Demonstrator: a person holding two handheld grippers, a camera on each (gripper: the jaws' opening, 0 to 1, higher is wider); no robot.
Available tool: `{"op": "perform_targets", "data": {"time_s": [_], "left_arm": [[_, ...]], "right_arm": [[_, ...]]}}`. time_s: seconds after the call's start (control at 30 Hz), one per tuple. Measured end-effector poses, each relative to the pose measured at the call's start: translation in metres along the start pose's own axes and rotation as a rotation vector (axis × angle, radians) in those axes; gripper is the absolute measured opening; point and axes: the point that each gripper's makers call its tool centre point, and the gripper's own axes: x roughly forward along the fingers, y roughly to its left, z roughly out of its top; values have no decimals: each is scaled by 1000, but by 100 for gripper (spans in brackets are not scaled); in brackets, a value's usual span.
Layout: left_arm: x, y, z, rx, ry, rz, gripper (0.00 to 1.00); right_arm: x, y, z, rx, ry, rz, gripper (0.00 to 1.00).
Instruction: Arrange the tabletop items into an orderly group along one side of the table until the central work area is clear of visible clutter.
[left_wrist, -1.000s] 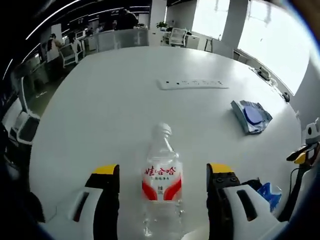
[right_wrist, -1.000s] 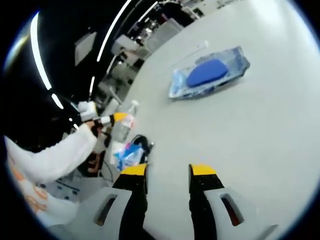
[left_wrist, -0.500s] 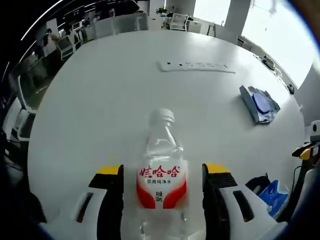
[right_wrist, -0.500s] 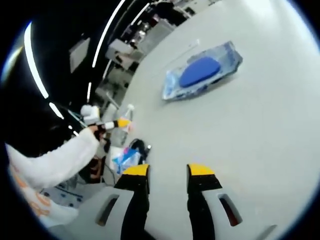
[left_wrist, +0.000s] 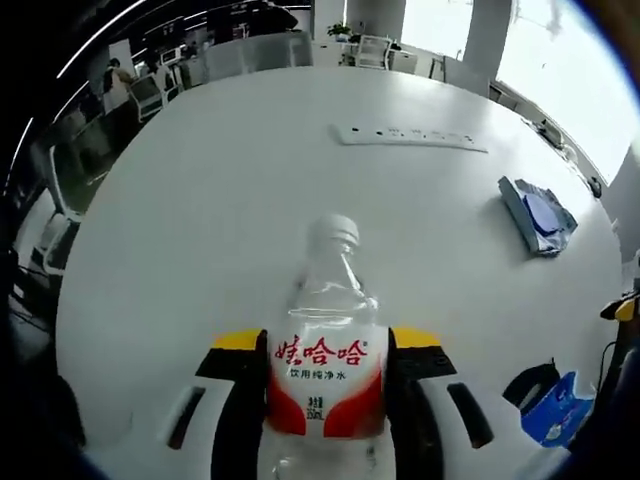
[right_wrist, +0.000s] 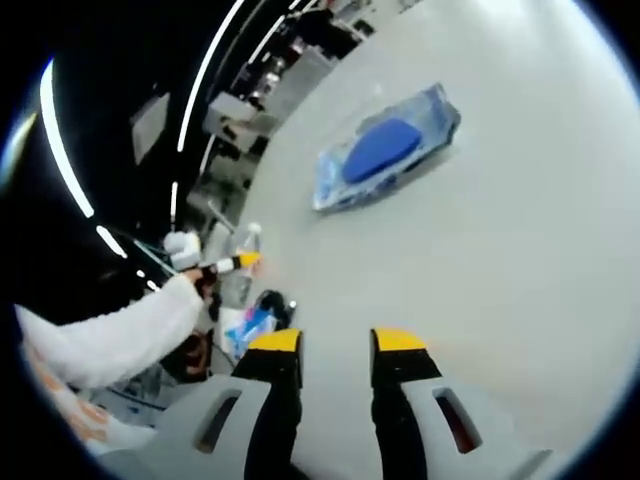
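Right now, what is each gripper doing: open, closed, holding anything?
Left gripper: closed on the bottle.
Right gripper: jaws slightly apart, nothing between them, above the table.

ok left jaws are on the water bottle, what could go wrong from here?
1. The left gripper clamps the clear water bottle at its label; thin plastic may flex and slip or tilt when lifted.
2. The blue packet and the power strip lie farther across the table; a low sweep could knock them.
3. The right gripper hovers with nothing between its jaws; the two grippers could cross paths.
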Motion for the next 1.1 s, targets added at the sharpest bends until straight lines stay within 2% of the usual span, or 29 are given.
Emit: {"op": "perform_targets", "data": {"time_s": [0.23,0.27,0.37,0.47,0.6,0.73,0.83,1.1], "left_arm": [[-2,-1,3,-1,32,9,42],[-3,-1,4,-1,22,9,41],[-8,-1,8,-37,-15,18,40],[-16,-6,16,-147,-76,-19,40],[-33,-1,32,-152,-149,-5,39],[-52,6,48,-166,-208,-3,39],[-67,13,60,-188,-274,16,39],[-86,17,87,-172,-342,27,40]], "right_arm": [[-3,-3,4,45,-25,1,22],[-5,-3,6,48,-31,1,21],[-8,-5,10,61,-52,1,21],[-11,-9,13,101,-75,1,20],[-13,-10,14,135,-94,8,19],[-14,-8,14,134,-101,14,19],[-14,-6,14,132,-105,24,19],[-18,-3,14,128,-118,33,19]]}}
